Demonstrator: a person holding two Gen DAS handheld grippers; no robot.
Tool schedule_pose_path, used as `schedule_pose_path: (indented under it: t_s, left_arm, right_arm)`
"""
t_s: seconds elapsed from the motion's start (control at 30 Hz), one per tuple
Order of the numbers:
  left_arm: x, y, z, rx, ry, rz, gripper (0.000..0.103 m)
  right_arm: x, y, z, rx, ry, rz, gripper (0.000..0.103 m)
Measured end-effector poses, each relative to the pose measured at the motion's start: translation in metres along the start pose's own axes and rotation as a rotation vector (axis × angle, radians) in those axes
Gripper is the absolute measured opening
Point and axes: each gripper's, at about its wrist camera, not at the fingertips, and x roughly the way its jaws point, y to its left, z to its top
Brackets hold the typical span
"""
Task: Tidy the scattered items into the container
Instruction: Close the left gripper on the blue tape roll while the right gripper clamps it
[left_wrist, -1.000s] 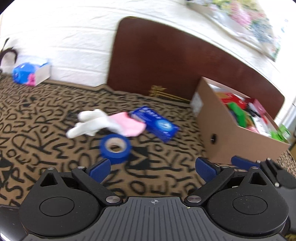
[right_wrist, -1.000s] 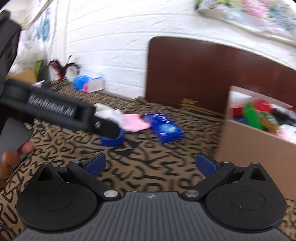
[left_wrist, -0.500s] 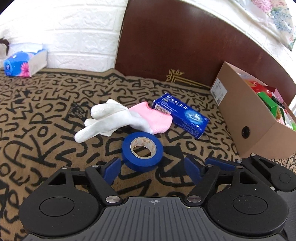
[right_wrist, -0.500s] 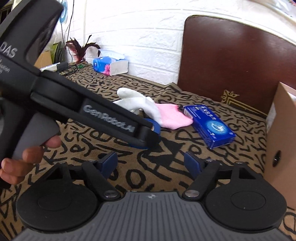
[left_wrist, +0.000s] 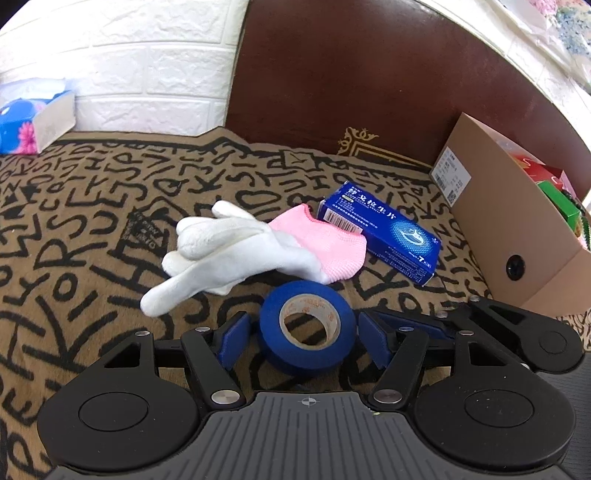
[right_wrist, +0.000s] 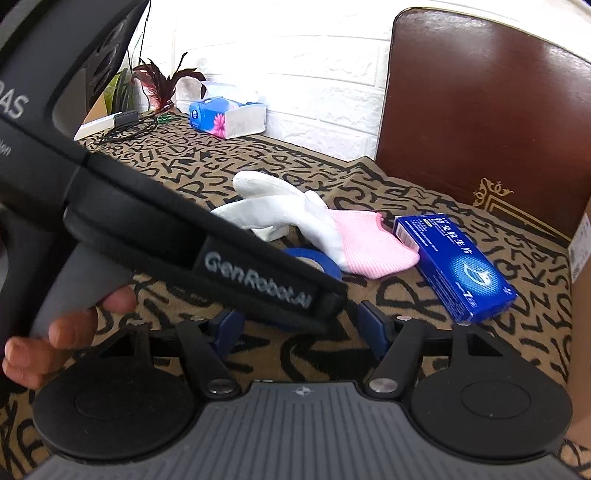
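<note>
A blue tape roll (left_wrist: 307, 326) lies flat on the patterned cloth, between the pads of my left gripper (left_wrist: 303, 340). Its jaws are closing around the roll, with a thin gap still showing on each side. Just beyond lie a white glove with a pink cuff (left_wrist: 236, 251) and a blue carton (left_wrist: 384, 236). The cardboard container (left_wrist: 491, 229) stands at the right, holding several items. My right gripper (right_wrist: 301, 328) hovers close beside the left one. Its jaws are also closing, with nothing gripped. The left tool's black housing (right_wrist: 221, 251) crosses in front and hides most of the tape roll (right_wrist: 314, 258).
A tissue box (left_wrist: 33, 122) sits at the far left by the white brick wall. A dark brown board (left_wrist: 351, 92) stands behind the items. A person's hand (right_wrist: 55, 332) holds the left tool's handle. Cables and a feathery plant (right_wrist: 162, 85) are at the back left.
Both grippers moved forward and down toward the items and narrowed their jaws. The tape roll, earlier ahead of the left pads, now sits between them.
</note>
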Motion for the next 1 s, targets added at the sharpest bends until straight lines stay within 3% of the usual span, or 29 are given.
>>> schedule_pose_path:
  t_s: [0.37,0.5,0.83,1.0]
  left_arm:
    - [0.005,-0.003,0.000,0.072,-0.004,0.000,0.073]
    - [0.003,-0.004,0.000,0.087,-0.002,0.009,0.062]
    - [-0.012,-0.015,-0.013,0.079,0.023,0.002,0.060]
    - [-0.023,-0.026,-0.026,0.072,0.042,-0.040,0.060]
  right_arm:
    - [0.015,0.000,0.002,-0.008,0.002,0.001,0.066]
    - [0.014,0.001,0.003,-0.011,0.003,0.000,0.066]
    - [-0.006,0.007,-0.007,-0.033,0.010,0.009,0.065]
    - [-0.030,0.009,-0.022,-0.020,-0.003,0.005,0.065]
